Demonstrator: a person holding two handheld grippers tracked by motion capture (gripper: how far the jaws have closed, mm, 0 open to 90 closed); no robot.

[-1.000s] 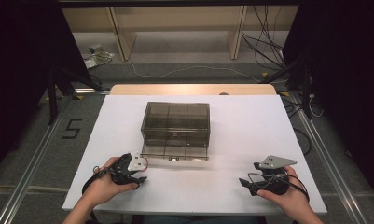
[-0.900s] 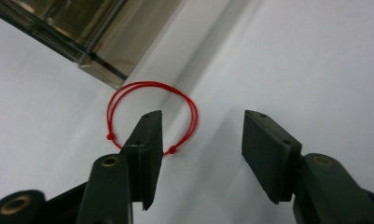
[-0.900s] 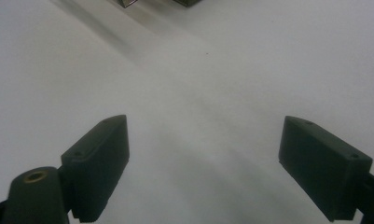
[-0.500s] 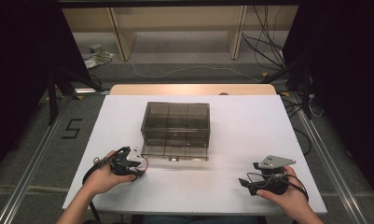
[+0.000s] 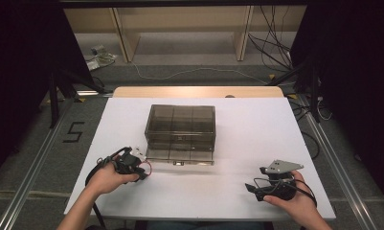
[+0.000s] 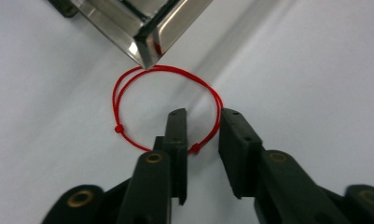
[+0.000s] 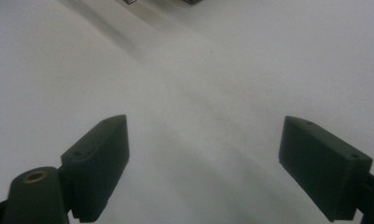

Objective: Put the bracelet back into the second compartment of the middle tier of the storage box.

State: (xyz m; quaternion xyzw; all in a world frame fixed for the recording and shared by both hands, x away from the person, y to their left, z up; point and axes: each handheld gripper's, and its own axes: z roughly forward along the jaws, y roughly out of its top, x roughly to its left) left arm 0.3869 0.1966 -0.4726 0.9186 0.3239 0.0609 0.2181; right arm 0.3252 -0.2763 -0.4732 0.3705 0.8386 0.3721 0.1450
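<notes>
Item 1. Box [image 5: 180, 133]: smoky clear plastic, divided into compartments, lid down, standing on the white worktop [image 5: 256, 120] about mid-width. This is the landmark for all entries below. Its near left corner appears in the left gripper view as a shiny edge [image 6: 149, 44].

Item 2. Cord [image 6: 128, 81]: thin red loop, doubled along one side, with two small knots. It lies flat on the worktop just off the box's near left corner, the far part of the loop touching or slipping under that corner; which of the two cannot be told. In the high view it is a small red ring [image 5: 145, 167] beside the box's front left.

Item 3. Left claw [image 6: 203, 128]: held low at the box's near left corner, just beside it. Jaws narrow and just been closing, with a gap left between them. The near arc of the cord runs through that gap, one knot just beside the left jaw; the pads do not press on it. In the high view [image 5: 138, 165] the hand wraps the body.

Item 4. Right claw [image 7: 205, 154]: well apart from the box, toward its near right, close over bare worktop. Jaws wide, nothing between them. In the high view [image 5: 251, 189] a grey plate sits on top.
</notes>
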